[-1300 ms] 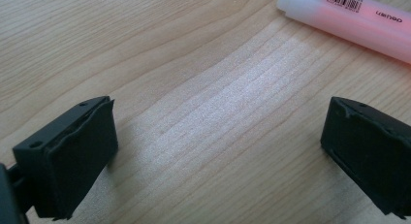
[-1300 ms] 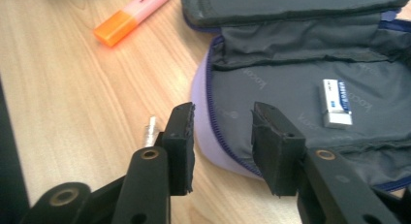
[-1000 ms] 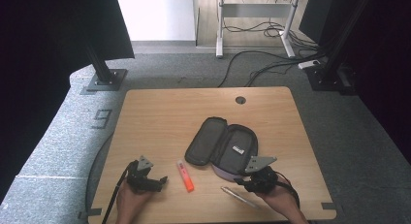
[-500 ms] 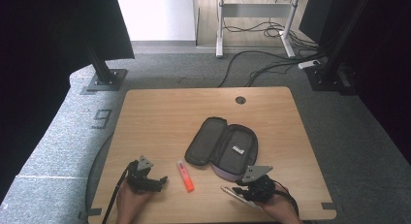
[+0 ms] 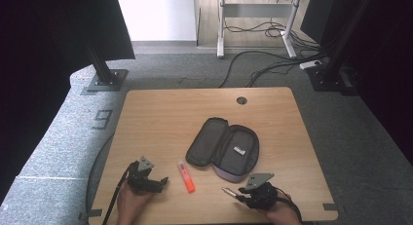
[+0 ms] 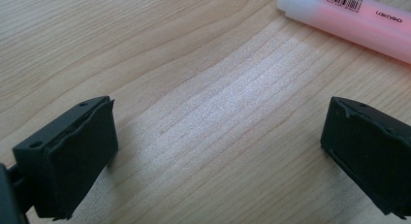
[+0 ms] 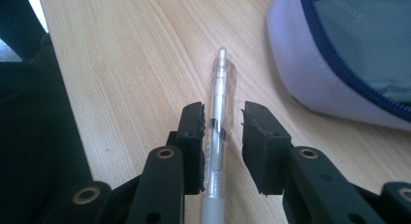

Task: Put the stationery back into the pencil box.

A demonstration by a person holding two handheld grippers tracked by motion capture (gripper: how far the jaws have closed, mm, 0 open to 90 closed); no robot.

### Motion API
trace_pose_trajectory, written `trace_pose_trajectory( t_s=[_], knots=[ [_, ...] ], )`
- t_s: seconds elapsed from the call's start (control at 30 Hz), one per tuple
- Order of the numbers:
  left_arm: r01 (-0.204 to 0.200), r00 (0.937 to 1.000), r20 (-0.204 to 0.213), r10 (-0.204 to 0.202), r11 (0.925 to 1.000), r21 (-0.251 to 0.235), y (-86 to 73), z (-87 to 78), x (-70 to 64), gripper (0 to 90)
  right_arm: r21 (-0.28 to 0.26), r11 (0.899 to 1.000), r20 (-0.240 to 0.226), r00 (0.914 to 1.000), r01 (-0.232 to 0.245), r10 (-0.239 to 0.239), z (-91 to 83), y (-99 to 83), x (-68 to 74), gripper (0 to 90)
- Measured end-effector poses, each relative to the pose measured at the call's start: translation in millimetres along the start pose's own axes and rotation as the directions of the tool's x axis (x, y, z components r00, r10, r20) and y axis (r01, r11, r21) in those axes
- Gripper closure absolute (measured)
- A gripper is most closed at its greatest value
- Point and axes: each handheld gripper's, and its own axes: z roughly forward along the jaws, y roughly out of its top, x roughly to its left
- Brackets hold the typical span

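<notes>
Right gripper view, lower centre: the right hand-held gripper (image 7: 222,132) straddles a clear pen (image 7: 219,136) lying on the wooden surface (image 7: 121,64), jaws narrowly apart, not yet clamped. Beyond, upper right, sits the open pencil case (image 7: 339,64). Left gripper view: the left hand-held gripper (image 6: 218,151) is wide apart, an orange highlighter (image 6: 358,20) ahead. Judging by this, packing has barely begun; both pens remain outside.

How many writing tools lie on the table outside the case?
2. An orange highlighter lies between the two grippers, left of the case. A clear pen lies between the right gripper's jaws. The case may hide others.
</notes>
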Motion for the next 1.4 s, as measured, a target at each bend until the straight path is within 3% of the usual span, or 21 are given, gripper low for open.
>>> trace_pose_trajectory(
  t_s=[0.4, 0.57, 0.8, 1.4],
  knots=[
    [0.000, 1.0000, 0.000, 0.000, 1.0000, 0.000, 0.0, 0.0, 0.0, 0.0, 0.040, 0.999, 0.011, 0.9998, 0.014, -0.015, 9.4, -9.9, 3.4, 71.8],
    [0.000, 1.0000, 0.000, 0.000, 1.0000, 0.000, 0.0, 0.0, 0.0, 0.0, 0.028, 1.000, 0.007, 1.0000, 0.005, -0.005, 9.5, -11.8, 2.7, 77.4],
    [0.000, 1.0000, 0.000, 0.000, 1.0000, 0.000, 0.0, 0.0, 0.0, 0.0, 0.027, 1.000, 0.007, 1.0000, -0.002, 0.002, 9.2, -12.0, 1.8, 77.7],
    [0.000, 1.0000, 0.000, 0.000, 1.0000, 0.000, 0.0, 0.0, 0.0, 0.0, -0.010, 1.000, -0.001, 0.9999, 0.016, -0.016, -12.5, 5.2, -1.4, 77.8]
  ],
)
